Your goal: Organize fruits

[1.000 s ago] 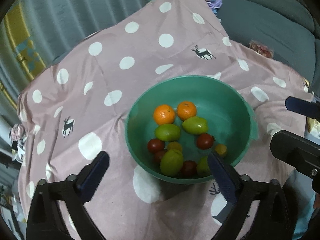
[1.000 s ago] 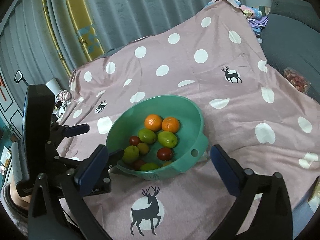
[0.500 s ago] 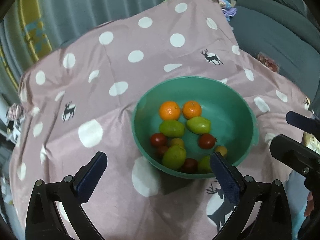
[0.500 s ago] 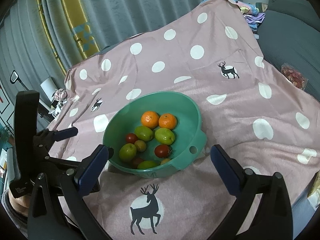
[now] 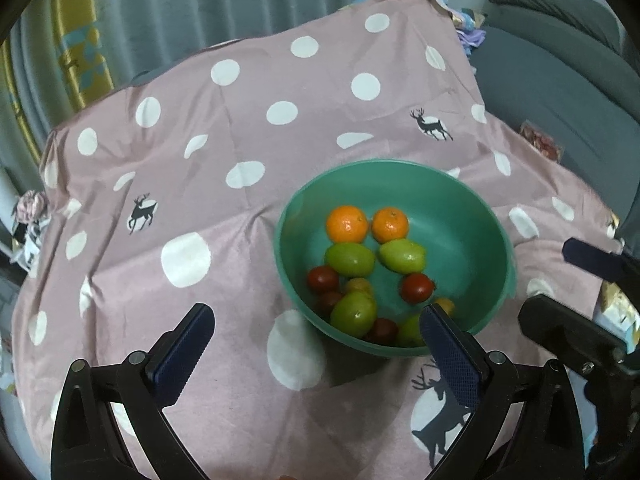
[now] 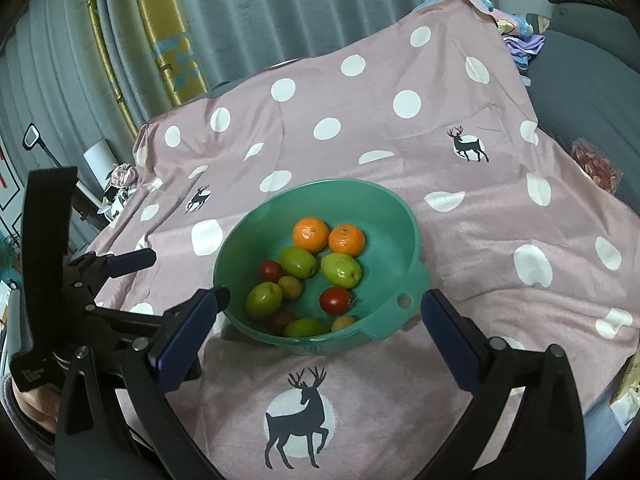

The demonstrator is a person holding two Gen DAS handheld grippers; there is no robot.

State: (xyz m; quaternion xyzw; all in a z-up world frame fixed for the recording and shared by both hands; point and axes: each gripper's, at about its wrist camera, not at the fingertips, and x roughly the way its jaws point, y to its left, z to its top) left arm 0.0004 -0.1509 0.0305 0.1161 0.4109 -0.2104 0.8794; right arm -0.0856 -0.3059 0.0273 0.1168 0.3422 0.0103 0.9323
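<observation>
A green bowl [image 5: 280, 236] [image 6: 225, 254] sits on a pink polka-dot cloth. It holds two oranges [image 5: 346, 224] [image 6: 311, 234], several green fruits [image 5: 349, 259] [image 6: 340, 270], red tomatoes [image 5: 417, 287] [image 6: 335, 299] and small yellow fruits. My left gripper [image 5: 316, 318] hovers open over the bowl's near left rim, holding nothing. My right gripper [image 6: 322, 300] is open too, straddling the bowl's near side, with nothing in it. The right wrist view shows the left gripper [image 6: 176, 276] left of the bowl. One of the right gripper's fingers [image 5: 592, 260] shows at the left wrist view's right edge.
The pink cloth [image 5: 240, 220] [image 6: 500, 216] with white dots and deer prints covers the whole surface. Grey curtains [image 6: 280, 12] hang behind, a grey sofa [image 5: 560, 80] lies to the right. A small snack packet [image 6: 596, 168] sits at the cloth's right edge.
The left wrist view has drawn back and tilted up a little, showing more curtain. The right wrist view has barely shifted. Both grippers stay open and the fruits have not moved.
</observation>
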